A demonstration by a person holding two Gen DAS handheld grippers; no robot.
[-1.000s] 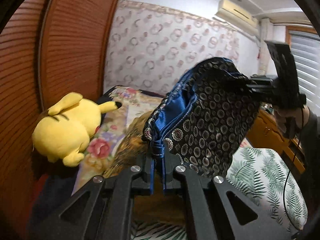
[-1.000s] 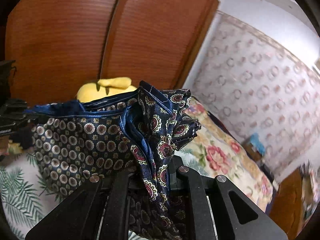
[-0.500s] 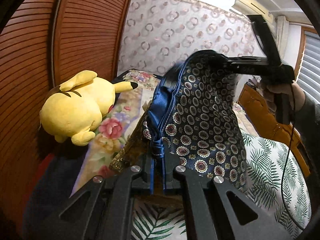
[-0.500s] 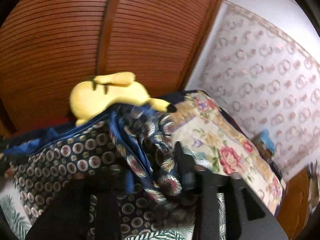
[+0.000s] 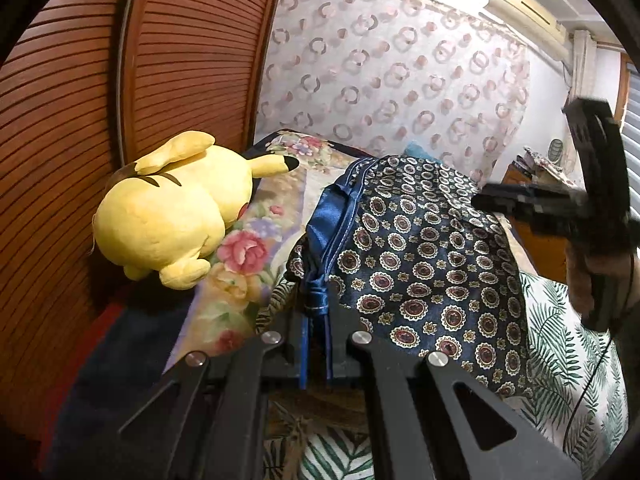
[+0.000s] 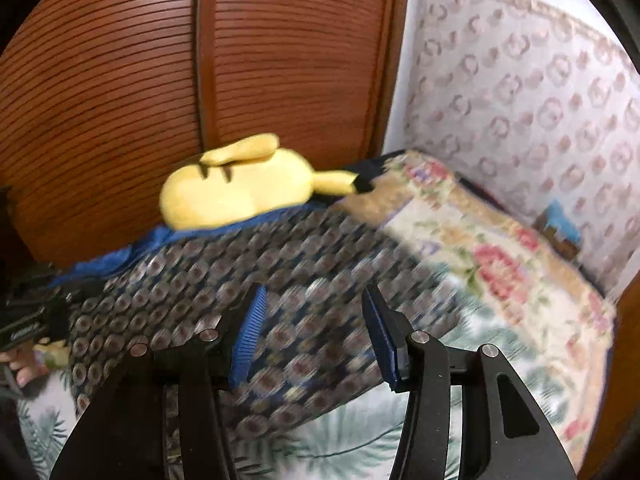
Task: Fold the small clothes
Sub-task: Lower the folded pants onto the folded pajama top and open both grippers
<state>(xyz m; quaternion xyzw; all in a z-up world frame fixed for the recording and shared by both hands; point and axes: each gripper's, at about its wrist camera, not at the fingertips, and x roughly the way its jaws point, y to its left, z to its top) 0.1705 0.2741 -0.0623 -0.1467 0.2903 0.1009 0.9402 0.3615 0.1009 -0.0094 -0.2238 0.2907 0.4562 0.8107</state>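
A pair of navy satin shorts [image 5: 420,264] with round medallion print and a blue waistband lies draped over the bed. My left gripper [image 5: 316,320] is shut on the bunched blue waistband at its near edge. In the right wrist view the same shorts [image 6: 240,264] spread out, blurred, under my right gripper [image 6: 315,292]. Its jaws are opening, blue pads apart, with the cloth lying below them and not pinched. From the left wrist view the right gripper [image 5: 484,200] hovers at the garment's far right edge, held by a hand.
A yellow plush toy [image 5: 172,212] lies on the floral blanket [image 6: 480,248] by the louvred wooden doors [image 5: 80,120]. A palm-leaf sheet [image 5: 560,340] covers the near bed. Patterned wallpaper stands behind, and wooden furniture [image 5: 536,248] lies to the right.
The right gripper let go of the shorts and its jaws spread. The garment, earlier held up between both grippers, has dropped flat onto the bed. Both hands have lowered.
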